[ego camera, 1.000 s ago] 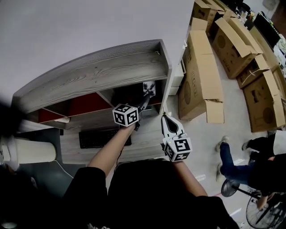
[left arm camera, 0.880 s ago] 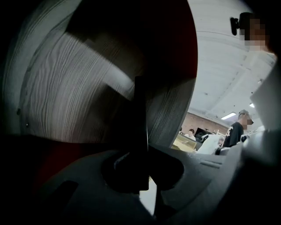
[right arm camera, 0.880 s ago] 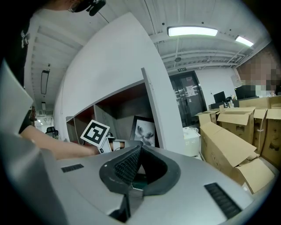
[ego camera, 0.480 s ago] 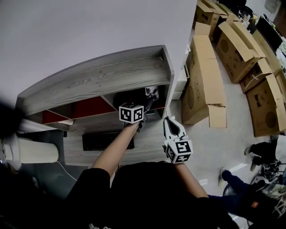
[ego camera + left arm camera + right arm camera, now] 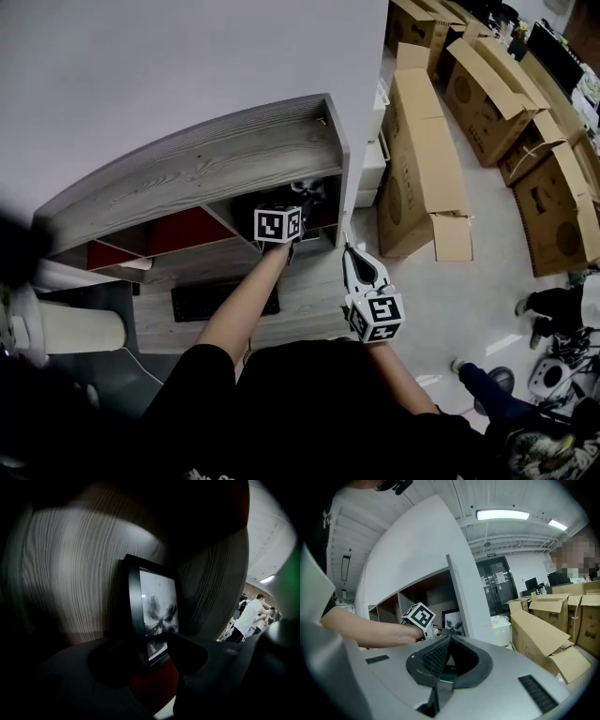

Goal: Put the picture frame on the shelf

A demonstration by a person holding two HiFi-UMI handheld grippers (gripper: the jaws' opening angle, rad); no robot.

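The black picture frame (image 5: 157, 606) with a grey print stands upright in the right compartment of the grey wood shelf (image 5: 206, 164), leaning toward its back wall. My left gripper (image 5: 149, 646) reaches into that compartment. Its jaws are opening, one on each side of the frame's lower edge, and neither pad presses on it. In the right gripper view the frame (image 5: 452, 620) shows just beyond the left gripper's marker cube (image 5: 418, 616). My right gripper (image 5: 449, 638) is shut and empty and hangs over the desk in front of the shelf's right end (image 5: 345, 248).
Cardboard boxes (image 5: 422, 159) lie on the floor to the right. A black keyboard (image 5: 202, 302) sits on the desk under the left arm and a white cylinder (image 5: 80, 330) at far left. A person's leg (image 5: 478, 380) is at lower right.
The left gripper has pushed deeper into the compartment with the frame, and its jaws have parted from the frame. The person on the floor at right has moved off.
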